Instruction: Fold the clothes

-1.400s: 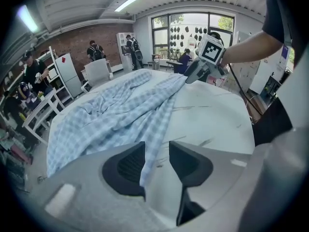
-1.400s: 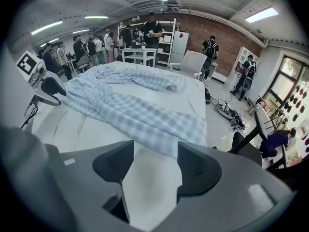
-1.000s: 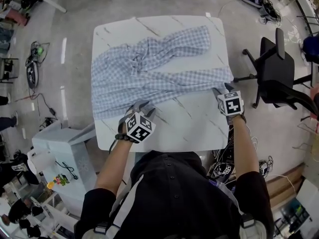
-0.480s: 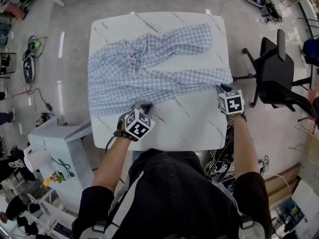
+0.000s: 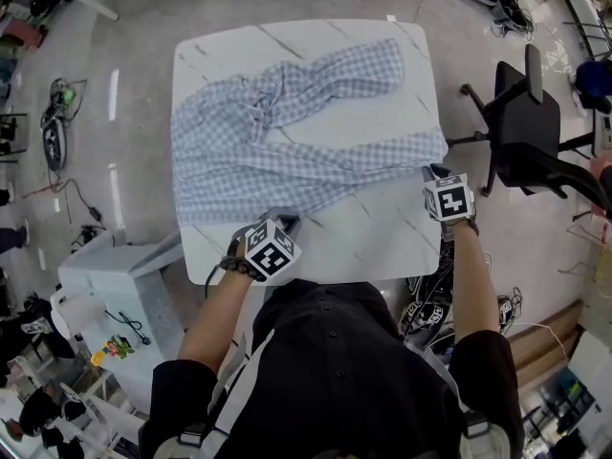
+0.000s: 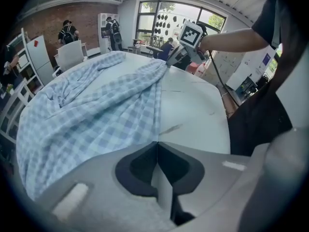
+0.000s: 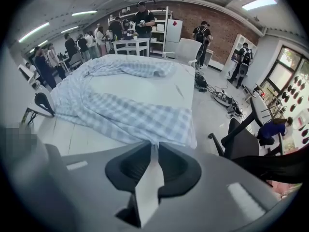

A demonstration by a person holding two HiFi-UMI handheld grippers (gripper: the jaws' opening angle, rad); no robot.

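1. The checked shirt (image 5: pixel 287 132) is spread, crumpled, over the upper part of the white table (image 5: pixel 382 242) in the middle of the head view.
2. Its lower edge is pinched by the left gripper (image 5: pixel 284 221), whose jaws are pressed together on the cloth.
3. Its right corner is bunched between the jaws of the right gripper (image 5: pixel 433 171), which have just been closing and are clamped on it.
4. A black office chair (image 5: pixel 521 122) is seen at the right, apart from the table.

A white marbled counter (image 5: pixel 382 242) lies under both jaws. A black office chair (image 5: pixel 524 113) stands just right of the right gripper (image 5: pixel 432 171) jaws. Floor cables (image 5: pixel 53 127) lie far left of the left gripper (image 5: pixel 285 218) jaws.
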